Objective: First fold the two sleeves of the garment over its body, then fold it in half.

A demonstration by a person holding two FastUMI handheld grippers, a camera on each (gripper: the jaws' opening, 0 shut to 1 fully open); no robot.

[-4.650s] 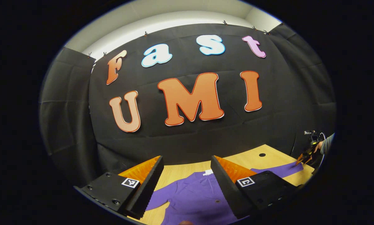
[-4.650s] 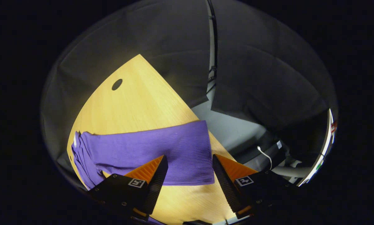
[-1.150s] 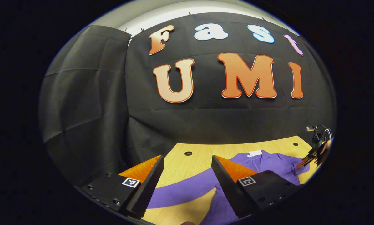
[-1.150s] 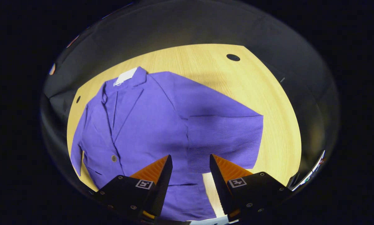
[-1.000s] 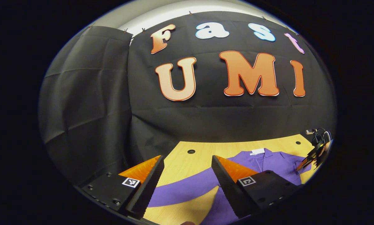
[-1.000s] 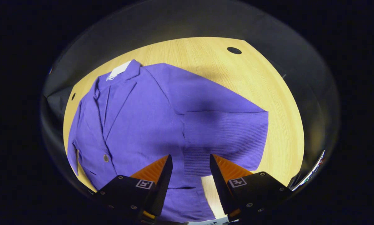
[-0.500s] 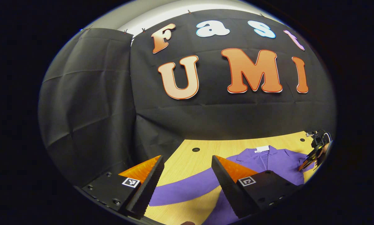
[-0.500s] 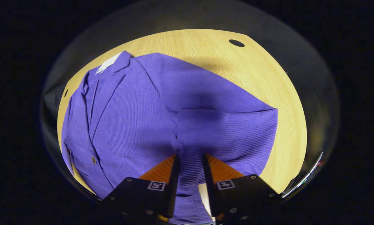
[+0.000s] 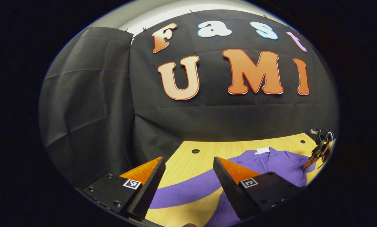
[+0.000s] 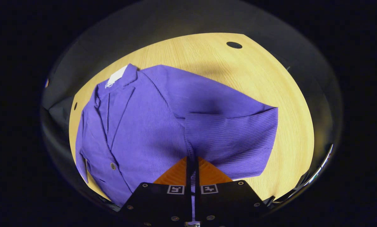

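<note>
Wooden table [image 10: 270, 78] fills the booth floor area, light wood top, round cable holes near its far edge (one hole [image 10: 234, 45] in the right gripper view, another [image 9: 195, 151] in the left gripper view). Purple jacket [image 10: 144, 126] lies flat on the table, front up, lapels and a button [image 10: 113, 166] visible, fabric finely ribbed. White neck label [image 10: 116, 75] at the collar, writing too small to read. Right sleeve [image 10: 232, 142] is doubled back over itself beside the jacket body, cuff end pulled toward the camera. Left sleeve [image 9: 188, 190] lies stretched out flat across the table, away from the body (seen in the left gripper view).

Right gripper [image 10: 191, 164]: fingers pressed nearly together, thin strip of the right sleeve's cuff pinched between them, so clamped on the sleeve. It also appears far off in the left gripper view [image 9: 308, 163], at the jacket's far side.

Left gripper [image 9: 188, 171]: fingers spread wide apart, holding nothing, hovering above the left sleeve, which shows through the gap. Contact with cloth can't be made out.
</note>
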